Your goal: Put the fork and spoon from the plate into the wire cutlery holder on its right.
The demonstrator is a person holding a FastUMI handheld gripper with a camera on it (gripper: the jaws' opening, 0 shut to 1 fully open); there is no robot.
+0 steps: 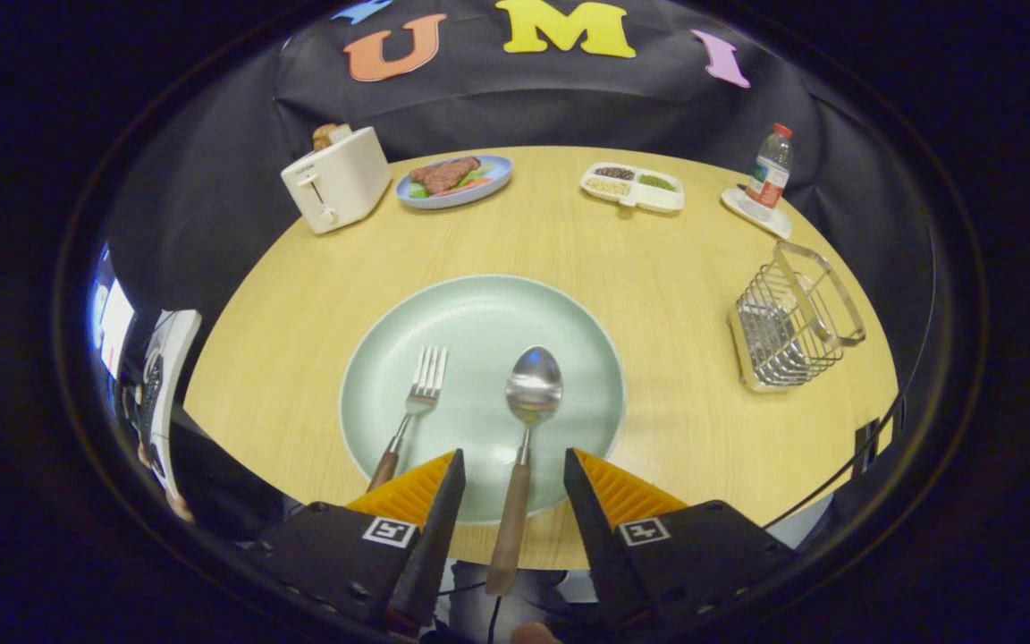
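One fork [417, 402] and one spoon [528, 420] lie side by side on a single pale green plate [569, 313] on the wooden bench [300, 313], fork to the left. Both are shiny metal with brown handles. The fork's handle end is hidden behind the left finger. The tongs [511, 478] stand wide open, holding nothing, the spoon's handle between the fingers. One wire cutlery holder [788, 326] stands right of the plate, well apart.
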